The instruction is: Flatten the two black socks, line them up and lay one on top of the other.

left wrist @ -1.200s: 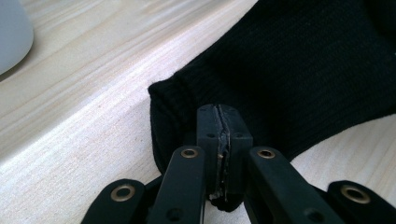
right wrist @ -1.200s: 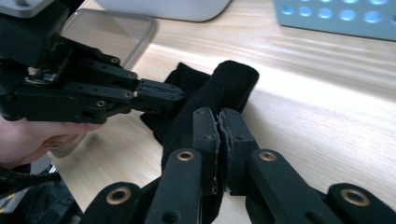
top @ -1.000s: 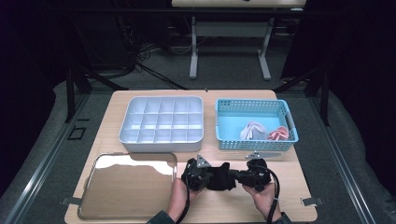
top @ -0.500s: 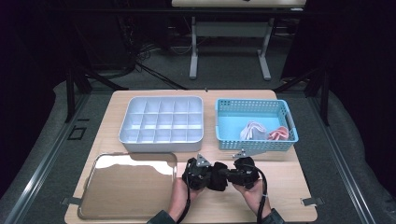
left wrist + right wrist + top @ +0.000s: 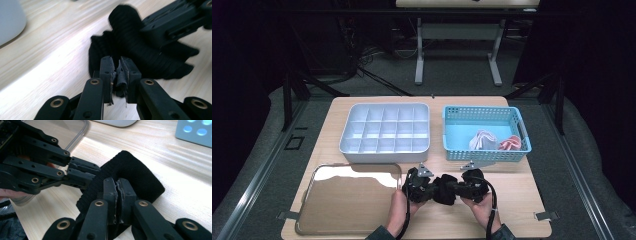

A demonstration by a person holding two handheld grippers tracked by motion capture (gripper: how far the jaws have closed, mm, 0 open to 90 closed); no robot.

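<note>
A black knitted cloth lies bunched on the wooden table near its front edge, between my two grippers. My left gripper points right at it. In the left gripper view its jaws have just been opening and stand a little apart, a loose fold of the black cloth between the pads. My right gripper points left and is shut on the black cloth, pads pressed tight in the right gripper view. The two sets of jaws nearly meet.
A clear shiny tray lies at the front left. A white divided box stands behind it. A blue basket at the back right holds a white bundle and a pink one.
My right gripper has shifted left toward the left one, bunching the black cloth shorter between them. The left gripper stayed in place.
</note>
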